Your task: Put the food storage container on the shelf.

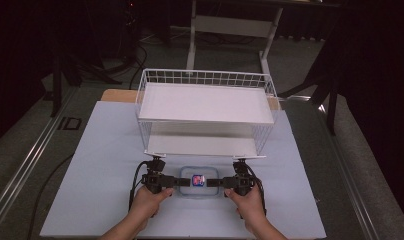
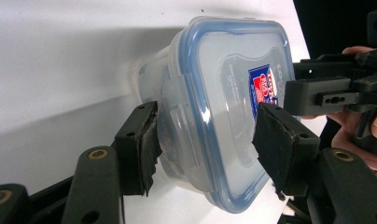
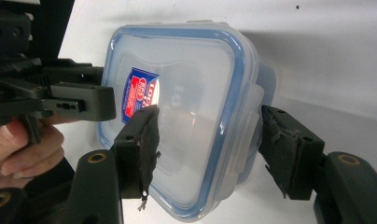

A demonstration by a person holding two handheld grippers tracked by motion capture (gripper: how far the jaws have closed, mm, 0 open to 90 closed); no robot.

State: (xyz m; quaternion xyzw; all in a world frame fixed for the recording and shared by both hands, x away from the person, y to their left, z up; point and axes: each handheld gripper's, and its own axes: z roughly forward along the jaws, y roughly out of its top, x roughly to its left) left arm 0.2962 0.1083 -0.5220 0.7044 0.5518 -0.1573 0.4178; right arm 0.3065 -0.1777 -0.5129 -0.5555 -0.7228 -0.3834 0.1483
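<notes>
A clear plastic container with a blue-rimmed lid is seen on the white table, just in front of the white wire rack, and it is approached from both ends at the same time. The left gripper is placed at the left end of the container and the right gripper at the right end. In the left gripper view, the jaws are opened moderately and are set astride the end of the container, one pad under the side near the latch flap and the other pad above the lid; a small gap seems to be left, so a firm grip cannot be confirmed. In the right gripper view the same is observed: the jaws stand on both sides of the container, one over the lid and one beside the latch, not clearly pressed. The step in hand is judged to be the gripping of the container at both ends, probably for lifting it to the rack. For a good result, both grippers should be closed together and with equal force, the pads should be kept on the rim and not on the loose latch flaps, and the container should be held level when it is raised, because a smooth lid can slip easily.
</notes>
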